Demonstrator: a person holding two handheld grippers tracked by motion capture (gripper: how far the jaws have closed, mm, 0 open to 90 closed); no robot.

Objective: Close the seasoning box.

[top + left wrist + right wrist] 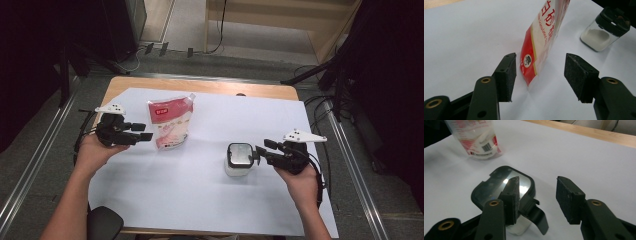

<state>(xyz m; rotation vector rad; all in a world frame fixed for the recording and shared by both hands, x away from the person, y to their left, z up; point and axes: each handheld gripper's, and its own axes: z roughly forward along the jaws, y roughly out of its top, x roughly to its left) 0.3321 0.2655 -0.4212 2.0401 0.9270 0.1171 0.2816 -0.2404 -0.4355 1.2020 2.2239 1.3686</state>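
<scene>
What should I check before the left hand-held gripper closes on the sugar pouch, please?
1. Left hand-held gripper open: ok, the jaws stand wide apart.
2. Sugar pouch between the jaws: ok, its lower edge sits in the gap.
3. Pouch upright on the white sheet: ok, leaning slightly.
4. Pouch spout sealed: cannot tell.
5. Jar ready: its black flip lid hangs open; ok.
6. Right hand-held gripper holding the jar: not ok, open beside it.

The left gripper [539, 77] holds its fingers [505, 75] spread apart, just short of the lower corner of an upright red-and-white sugar pouch [541, 42]. A lidded glass jar [605, 30] of white powder stands beyond on the white-covered table [469, 37].
</scene>
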